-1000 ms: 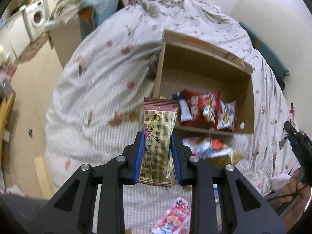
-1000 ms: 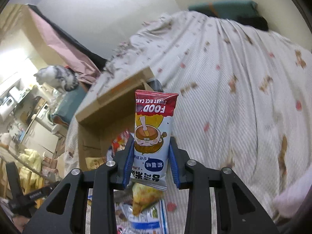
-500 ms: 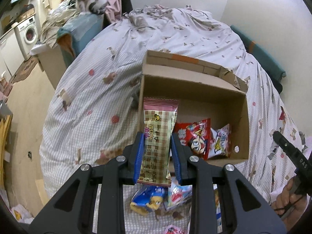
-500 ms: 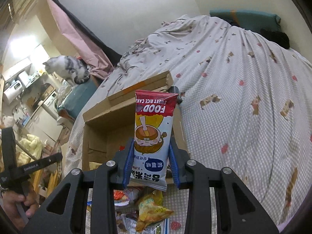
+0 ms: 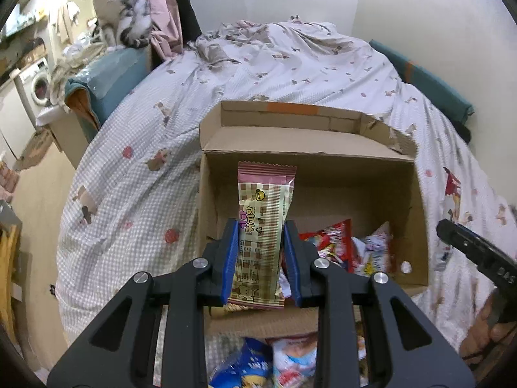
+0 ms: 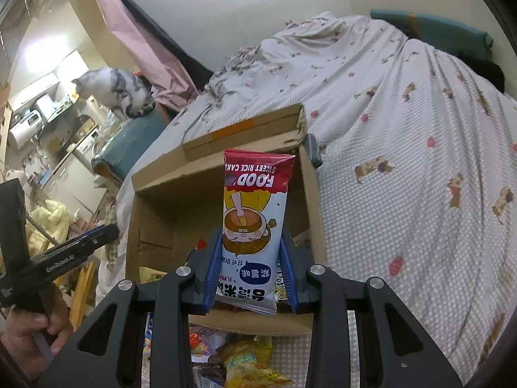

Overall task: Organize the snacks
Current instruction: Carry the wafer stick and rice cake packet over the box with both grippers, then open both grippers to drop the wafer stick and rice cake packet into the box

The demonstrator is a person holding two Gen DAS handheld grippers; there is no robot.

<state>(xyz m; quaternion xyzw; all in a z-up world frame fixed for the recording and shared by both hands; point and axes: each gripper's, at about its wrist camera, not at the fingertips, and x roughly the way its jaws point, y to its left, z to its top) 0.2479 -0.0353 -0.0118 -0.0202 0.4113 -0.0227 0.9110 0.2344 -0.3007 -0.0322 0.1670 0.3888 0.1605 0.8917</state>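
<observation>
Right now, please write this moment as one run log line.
left gripper: shut on checked wafer pack | right gripper: shut on rice cake pack | both over cardboard box

checked pink-cream wafer pack (image 5: 262, 226) | red-white-blue rice cake pack (image 6: 253, 223) | brown box (image 5: 307, 174) | white dotted bedspread (image 5: 135, 174)

We inspected the left gripper (image 5: 261, 242): matte black angular linkage arms with triangular cut-outs, four round silver screw heads across the joints, and blue pads (image 5: 230, 258) lining both fingers. The right gripper (image 6: 250, 268) was of identical build, with black arms, four silver screws and blue pads (image 6: 211, 271). In the right wrist view, at nine o'clock, we noted white lettering on the left unit's black side bar. At its four o'clock in the left wrist view, the right unit's bar bore partly legible white letters.
</observation>
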